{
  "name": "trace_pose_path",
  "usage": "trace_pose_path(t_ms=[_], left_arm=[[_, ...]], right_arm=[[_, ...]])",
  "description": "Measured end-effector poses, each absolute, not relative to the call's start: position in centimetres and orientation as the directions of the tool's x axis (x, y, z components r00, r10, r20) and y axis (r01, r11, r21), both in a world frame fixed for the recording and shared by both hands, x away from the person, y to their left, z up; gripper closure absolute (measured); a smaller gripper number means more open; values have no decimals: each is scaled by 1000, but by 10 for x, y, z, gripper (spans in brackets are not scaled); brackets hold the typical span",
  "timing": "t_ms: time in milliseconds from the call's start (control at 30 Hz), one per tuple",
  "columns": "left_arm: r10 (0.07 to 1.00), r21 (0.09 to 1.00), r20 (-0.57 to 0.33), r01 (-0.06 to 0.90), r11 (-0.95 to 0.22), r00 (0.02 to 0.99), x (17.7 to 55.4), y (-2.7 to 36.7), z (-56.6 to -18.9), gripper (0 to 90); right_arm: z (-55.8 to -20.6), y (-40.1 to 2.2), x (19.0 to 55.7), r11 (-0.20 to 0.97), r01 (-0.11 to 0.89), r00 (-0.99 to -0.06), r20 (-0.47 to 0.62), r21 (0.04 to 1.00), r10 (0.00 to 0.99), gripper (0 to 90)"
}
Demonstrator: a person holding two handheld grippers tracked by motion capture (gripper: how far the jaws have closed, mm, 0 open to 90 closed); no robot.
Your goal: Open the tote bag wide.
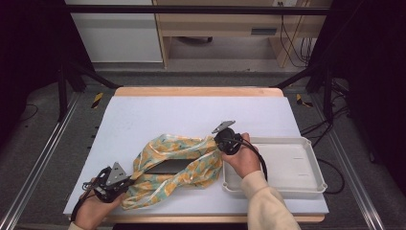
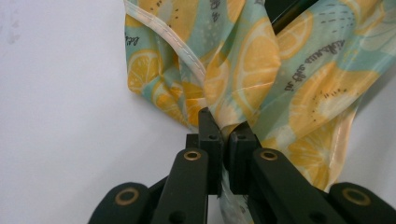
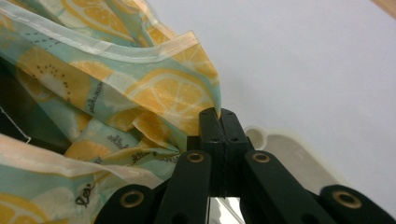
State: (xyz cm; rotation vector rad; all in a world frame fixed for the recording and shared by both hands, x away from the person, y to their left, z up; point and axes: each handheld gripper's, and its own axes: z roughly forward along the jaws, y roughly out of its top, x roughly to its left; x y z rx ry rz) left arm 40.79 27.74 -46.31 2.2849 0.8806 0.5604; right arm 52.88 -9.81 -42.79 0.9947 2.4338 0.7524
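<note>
I have the lemon-print bag stretched between both clamped grippers, left gripper at its near corner, right gripper at its far corner beside the tray.

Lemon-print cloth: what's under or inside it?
The lemon-print cloth is pinched by the left gripper and right gripper. Through its central gap a dark, flat thing shows on the table. The cloth covers the rest, so I can't identify it.
</note>
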Motion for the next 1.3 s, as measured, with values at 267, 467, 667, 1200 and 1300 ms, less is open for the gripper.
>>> trace_pose_path(t_ms=[267, 467, 667, 1200, 1300], left_arm=[[718, 712, 149, 430, -555, 680, 408, 279, -463, 749], [740, 748, 138, 420, -513, 658, 406, 279, -460, 459], [736, 795, 99, 391, -464, 670, 402, 278, -452, 291], [731, 835, 152, 310, -455, 666, 437, 258, -412, 305], [719, 825, 150, 315, -469, 678, 450, 253, -412, 337]], right_arm=[[-420, -105, 520, 550, 451, -665, -146, 703, 732, 686], [-401, -112, 498, 488, 391, -667, -125, 780, 735, 435], [-391, -109, 470, 480, 332, -704, -125, 812, 699, 391], [-412, -84, 424, 523, 305, -798, -86, 796, 596, 407], [-414, -83, 421, 528, 303, -807, -81, 794, 585, 402]])
